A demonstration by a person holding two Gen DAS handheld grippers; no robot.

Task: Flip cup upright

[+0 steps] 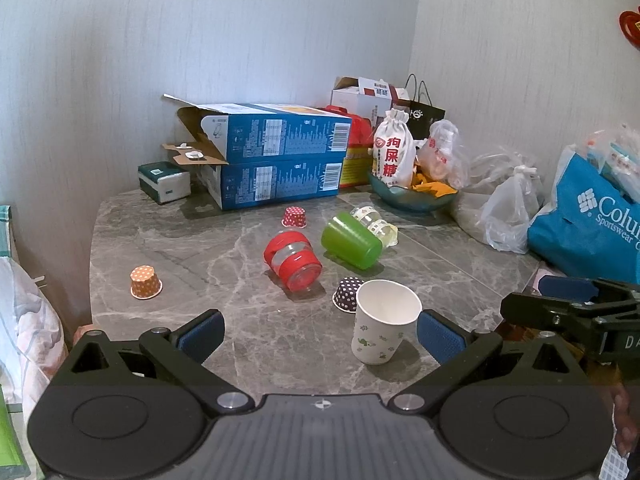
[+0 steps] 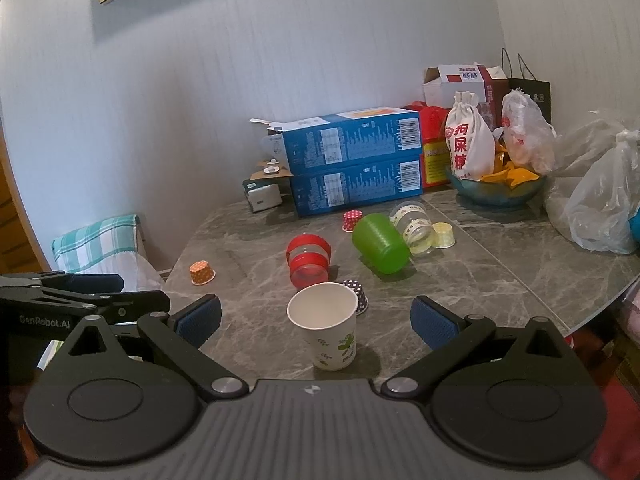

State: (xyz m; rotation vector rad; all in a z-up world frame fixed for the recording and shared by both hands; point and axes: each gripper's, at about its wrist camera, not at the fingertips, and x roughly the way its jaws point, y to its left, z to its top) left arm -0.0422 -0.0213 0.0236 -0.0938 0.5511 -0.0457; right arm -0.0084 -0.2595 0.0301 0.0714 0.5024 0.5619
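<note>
Paper cup point(image 2: 326, 328) stands mouth-up between the spread, empty jaws of the right gripper point(image 2: 316, 320), nearer the left gripper point(image 1: 320, 332)'s right pad, jaws likewise wide; looks light, thin-walled, crushable, so pinch gently mid-wall.

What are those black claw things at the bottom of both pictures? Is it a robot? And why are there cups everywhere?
No robot here. A person holds one grabbing tool in each hand, and each tool carries a camera looking out along its two fingers. One picture comes from the left gripper, the other from the right gripper. Both are open and hold nothing.

They look at a grey marble table. Nearest stands a white paper cup, upright with its mouth up. Behind it a green cup and a red-banded jar lie on their sides. Small dotted paper cups, like the orange one, sit mouth down. Blue boxes and bags crowd the back.
</note>
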